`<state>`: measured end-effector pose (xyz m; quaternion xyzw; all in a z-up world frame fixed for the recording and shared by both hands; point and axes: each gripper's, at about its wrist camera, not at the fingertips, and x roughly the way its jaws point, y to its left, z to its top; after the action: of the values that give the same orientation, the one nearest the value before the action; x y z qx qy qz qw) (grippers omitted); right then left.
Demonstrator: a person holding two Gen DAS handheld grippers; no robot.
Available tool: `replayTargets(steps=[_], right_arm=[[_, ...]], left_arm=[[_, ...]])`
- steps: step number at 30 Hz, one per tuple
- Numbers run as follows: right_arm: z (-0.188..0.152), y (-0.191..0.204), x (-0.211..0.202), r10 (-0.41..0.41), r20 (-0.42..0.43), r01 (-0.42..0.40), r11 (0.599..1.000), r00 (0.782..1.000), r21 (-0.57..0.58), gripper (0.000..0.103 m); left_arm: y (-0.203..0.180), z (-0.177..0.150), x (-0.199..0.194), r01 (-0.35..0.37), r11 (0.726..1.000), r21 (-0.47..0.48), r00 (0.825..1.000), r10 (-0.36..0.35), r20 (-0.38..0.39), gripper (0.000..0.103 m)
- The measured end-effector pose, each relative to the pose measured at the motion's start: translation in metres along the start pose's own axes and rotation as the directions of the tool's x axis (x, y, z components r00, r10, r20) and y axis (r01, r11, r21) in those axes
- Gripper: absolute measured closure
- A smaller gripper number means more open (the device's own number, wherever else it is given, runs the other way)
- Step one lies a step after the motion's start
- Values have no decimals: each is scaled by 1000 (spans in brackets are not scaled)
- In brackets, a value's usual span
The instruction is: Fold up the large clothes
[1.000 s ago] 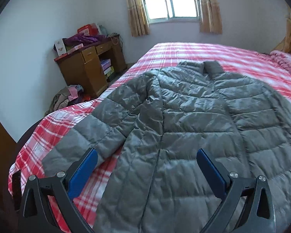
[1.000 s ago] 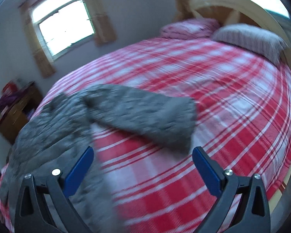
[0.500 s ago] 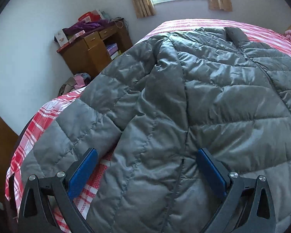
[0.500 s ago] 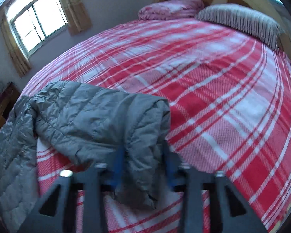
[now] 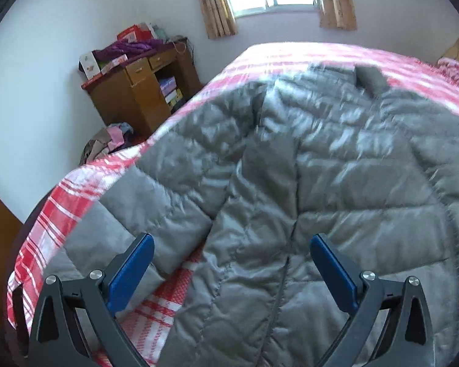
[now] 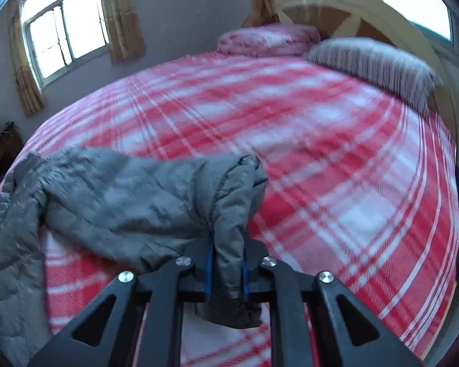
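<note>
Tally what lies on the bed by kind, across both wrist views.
Grey quilted jacket: 1, its sleeve cuff clamped in the right tongs
Pillows: 2, one pink, one grey striped
Total: 3 on the red plaid bedspread

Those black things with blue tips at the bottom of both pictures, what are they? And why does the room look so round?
They are grippers, like big tongs. A person holds one in each hand, and each has a small camera looking along its two fingers. That camera's lens bends the picture, so the room looks round.

One picture is from the left gripper. Its blue fingers stand wide apart, holding nothing, just above a gray puffy jacket spread on a bed with a red plaid cover.

The other picture is from the right gripper. It is pinched shut on the end of the jacket's sleeve. Two pillows lie at the bed's far end.
</note>
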<state>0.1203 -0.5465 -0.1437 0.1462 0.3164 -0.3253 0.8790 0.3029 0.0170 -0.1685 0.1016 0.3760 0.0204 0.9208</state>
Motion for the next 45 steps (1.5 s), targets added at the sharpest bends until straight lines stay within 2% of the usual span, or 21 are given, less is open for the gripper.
replayTargets(steps=[2,5,10,14,17,21,22,23,24,25,28,30,32,35,37,38,41,43,44,45], right_arm=[[15,21,-13,12,46,-10,999,999,-49,88],[40,77,-41,65,125,-44,986,990,-160,88],[44,176,-79,184,190,-111,934,965,-341,88],[21,252,-95,281,181,-171,871,943,-461,88],[-8,303,-91,339,138,-222,823,930,-523,88],[-47,344,-75,386,70,-278,767,920,-578,84],[-59,354,-69,395,36,-299,748,918,-592,70],[-67,359,-66,406,1,-324,730,914,-602,39],[-76,364,-62,428,-50,-367,704,902,-608,32],[-84,363,-63,454,-75,-402,685,888,-607,31],[-98,349,-75,458,-68,-394,670,886,-629,31],[-97,331,-82,466,-81,-412,671,881,-616,30],[-94,312,-84,431,-55,-370,695,901,-616,30],[-85,279,-69,337,-36,-296,763,941,-575,30],[-80,263,-60,293,-29,-261,797,956,-544,29],[-79,253,-56,276,-28,-249,812,961,-528,29],[-82,231,-39,238,-47,-230,842,970,-488,29],[-84,220,-33,230,-61,-231,852,971,-470,29],[-87,218,-28,227,-68,-232,856,972,-461,28],[-88,211,-27,226,-72,-234,859,971,-455,27]], left_arm=[[4,10,-13,16,1000,-12,1000,-15,25,1],[12,26,-26,42,998,-39,998,-40,49,1],[22,45,-29,18,998,-68,998,-13,67,1],[32,52,-22,4,996,-84,998,1,61,1],[38,54,-17,-10,996,-90,999,14,51,1],[45,53,-10,-22,995,-95,999,24,22,1],[46,53,-9,-21,995,-96,1000,23,16,1],[48,53,-8,-20,995,-97,1000,22,14,1],[48,54,-8,-19,995,-98,1000,21,14,1],[49,54,-8,-20,995,-99,1000,21,14,1],[42,60,-9,-15,994,-106,1000,16,11,1],[31,66,-11,13,994,-107,1000,-12,11,1],[11,74,-11,57,993,-101,998,-58,0,1],[-31,86,-13,113,992,-54,994,-112,8,1],[-60,94,-10,165,985,-41,986,-165,2,1],[-76,98,-7,200,979,-37,980,-201,-10,1],[-124,108,10,230,973,8,973,-230,-35,1],[-155,112,32,280,960,15,955,-277,-106,1],[-166,113,41,281,959,22,953,-276,-128,4],[-178,113,52,270,962,36,954,-262,-147,18]])
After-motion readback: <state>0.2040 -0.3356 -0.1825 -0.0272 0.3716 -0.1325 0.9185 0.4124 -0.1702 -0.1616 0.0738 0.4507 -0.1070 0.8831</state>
